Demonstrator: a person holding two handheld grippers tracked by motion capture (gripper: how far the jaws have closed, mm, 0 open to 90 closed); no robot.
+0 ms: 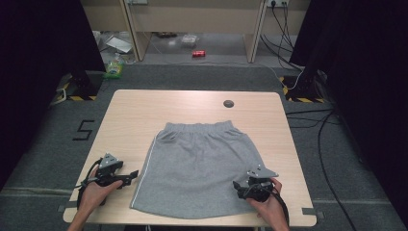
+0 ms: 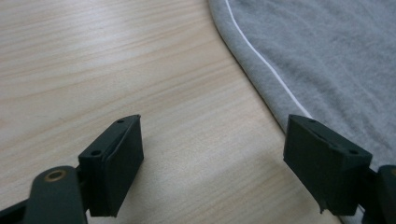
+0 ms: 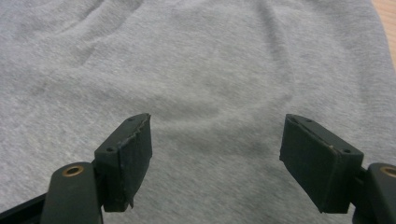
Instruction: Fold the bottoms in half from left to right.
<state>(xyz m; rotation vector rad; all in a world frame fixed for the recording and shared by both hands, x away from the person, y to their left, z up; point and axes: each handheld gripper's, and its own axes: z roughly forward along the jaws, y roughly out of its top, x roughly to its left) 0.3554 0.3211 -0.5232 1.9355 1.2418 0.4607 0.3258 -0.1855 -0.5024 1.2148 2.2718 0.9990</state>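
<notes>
Light wooden table (image 1: 134,115): grey jersey shorts with white side piping (image 1: 197,163) lie flat at centre. Left gripper (image 1: 126,177), at 8 o'clock beside the piped hem, gapes wide, empty. Right gripper (image 1: 240,186), over cloth at 5 o'clock, likewise. Judged stage: pre-grasp; next, pinch the hem corners.

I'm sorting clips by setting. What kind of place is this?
Probably a lab or recording workspace: a lone wooden table holding grey shorts, cables trailing over grey carpet, hazard-striped stand bases.
</notes>
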